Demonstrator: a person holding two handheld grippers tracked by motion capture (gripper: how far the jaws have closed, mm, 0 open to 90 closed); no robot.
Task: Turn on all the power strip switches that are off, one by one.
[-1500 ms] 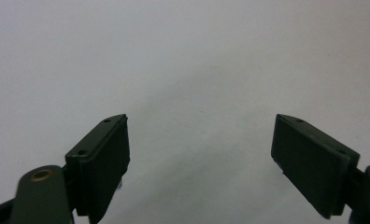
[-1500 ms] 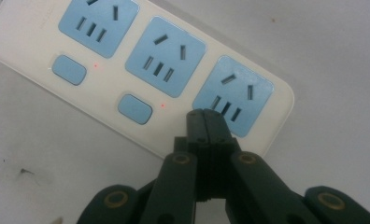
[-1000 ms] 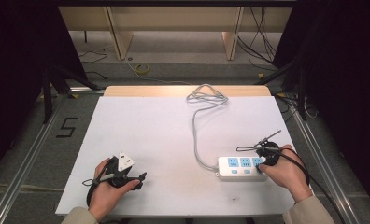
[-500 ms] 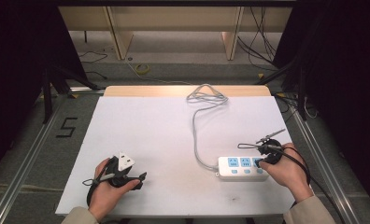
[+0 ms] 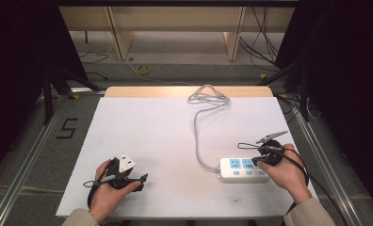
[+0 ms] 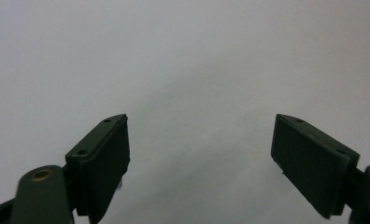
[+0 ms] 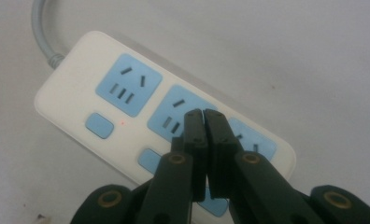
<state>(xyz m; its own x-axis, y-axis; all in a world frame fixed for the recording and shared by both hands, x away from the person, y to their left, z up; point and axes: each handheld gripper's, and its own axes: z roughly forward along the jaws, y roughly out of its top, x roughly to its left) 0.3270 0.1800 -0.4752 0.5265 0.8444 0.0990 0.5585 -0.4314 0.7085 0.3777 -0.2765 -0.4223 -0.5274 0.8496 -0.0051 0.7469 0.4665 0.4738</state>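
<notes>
white three-socket power strip with blue outlets at table's 4 o'clock, near front edge; right gripper pressed together, empty, above middle socket; left gripper spread, empty, at 7 o'clock; bare centre between.

- In the right gripper view, the right gripper's closed fingers cover the middle of the power strip, hiding part of its second socket and a button below.
- The strip's grey cable runs out at the upper left edge of the frame.
- In the high view, the strip's right end lies under the person's right hand.
- The socket markings there are too small to read.
</notes>
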